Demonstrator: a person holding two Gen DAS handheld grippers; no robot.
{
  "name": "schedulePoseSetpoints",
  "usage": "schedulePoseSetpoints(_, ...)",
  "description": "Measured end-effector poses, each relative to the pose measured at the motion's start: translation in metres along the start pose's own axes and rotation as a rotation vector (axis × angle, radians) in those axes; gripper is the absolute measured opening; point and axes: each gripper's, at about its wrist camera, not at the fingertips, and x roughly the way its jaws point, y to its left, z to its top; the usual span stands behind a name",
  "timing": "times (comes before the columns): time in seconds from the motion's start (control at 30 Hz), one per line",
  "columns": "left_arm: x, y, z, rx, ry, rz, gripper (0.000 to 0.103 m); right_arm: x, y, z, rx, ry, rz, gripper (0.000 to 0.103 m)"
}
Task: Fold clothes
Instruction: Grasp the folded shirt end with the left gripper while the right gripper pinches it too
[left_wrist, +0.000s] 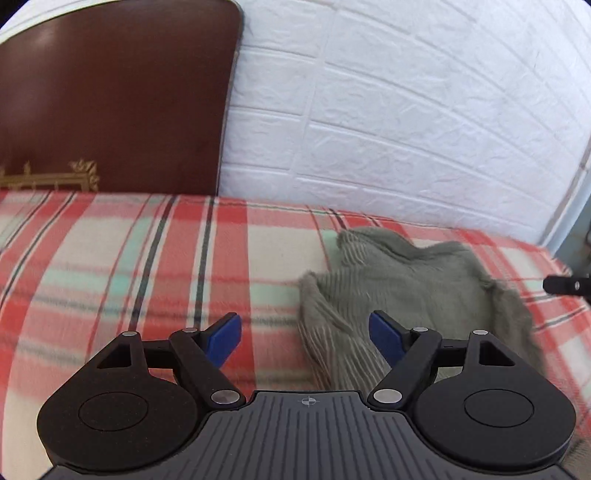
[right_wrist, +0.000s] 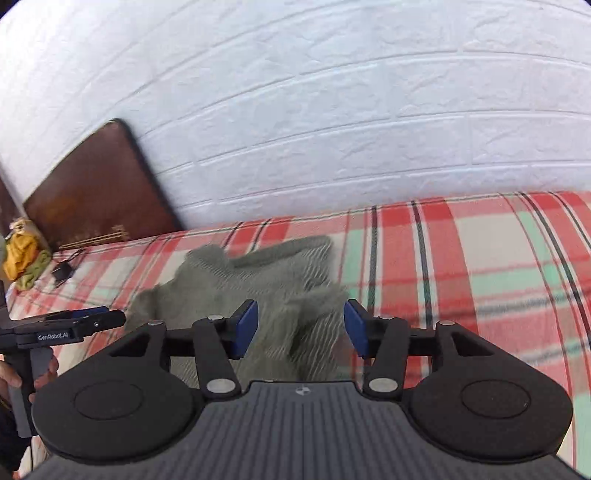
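Observation:
A crumpled grey-green ribbed sweater lies in a heap on the red, cream and mint plaid blanket. My left gripper is open above the sweater's left edge, with nothing between its blue pads. My right gripper is open too; the sweater's folds show through the gap below it, and the pads do not press on the cloth. In the right wrist view the left gripper hovers by the sweater's left side, held by a hand. In the left wrist view the right gripper's tip shows at the far right.
A dark brown headboard stands at the bed's left end against a white brick-pattern wall. A yellow and green cloth bundle and a black charger with its cable lie near the headboard.

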Motion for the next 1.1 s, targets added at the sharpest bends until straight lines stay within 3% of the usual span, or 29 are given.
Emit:
schedulePoseSetpoints(0.2,0.052,-0.003,0.015,0.091,0.072,-0.022,0.086,0.061,-0.015,0.017,-0.019,0.101,-0.016,0.056)
schedulePoseSetpoints(0.43,0.076,-0.025,0.015,0.224,0.067,-0.037,0.087,0.079,-0.014,0.014,-0.062,0.136,0.057,0.057)
schedulePoseSetpoints(0.47,0.079,-0.029,0.016,0.237,0.062,-0.037,0.086,0.081,-0.013,0.015,-0.065,0.141,0.063,0.051)
schedulePoseSetpoints(0.5,0.081,-0.032,0.016,0.250,0.058,-0.036,0.082,0.082,-0.013,0.016,-0.067,0.146,0.069,0.029)
schedulePoseSetpoints(0.53,0.084,-0.036,0.017,0.263,0.054,-0.036,0.073,0.084,-0.013,0.018,-0.060,0.153,0.073,0.020)
schedulePoseSetpoints(0.6,0.085,-0.040,0.022,0.255,0.059,-0.069,0.034,0.085,-0.015,0.024,-0.025,0.160,0.077,0.015)
schedulePoseSetpoints(0.63,0.085,-0.042,0.025,0.241,0.067,-0.080,0.028,0.085,-0.016,0.027,-0.003,0.157,0.082,0.013)
schedulePoseSetpoints(0.67,0.083,-0.042,0.029,0.213,0.066,-0.086,0.017,0.082,-0.018,0.030,0.023,0.149,0.093,0.012)
schedulePoseSetpoints(0.7,0.081,-0.041,0.033,0.181,0.064,-0.091,0.016,0.080,-0.019,0.033,0.049,0.139,0.106,0.011)
schedulePoseSetpoints(0.93,0.020,-0.030,0.055,-0.011,-0.018,-0.216,0.015,0.018,-0.010,0.045,0.070,0.008,0.228,0.011)
schedulePoseSetpoints(1.1,-0.059,-0.039,0.056,-0.005,-0.115,-0.259,0.018,-0.050,0.006,0.044,0.008,-0.105,0.357,0.011)
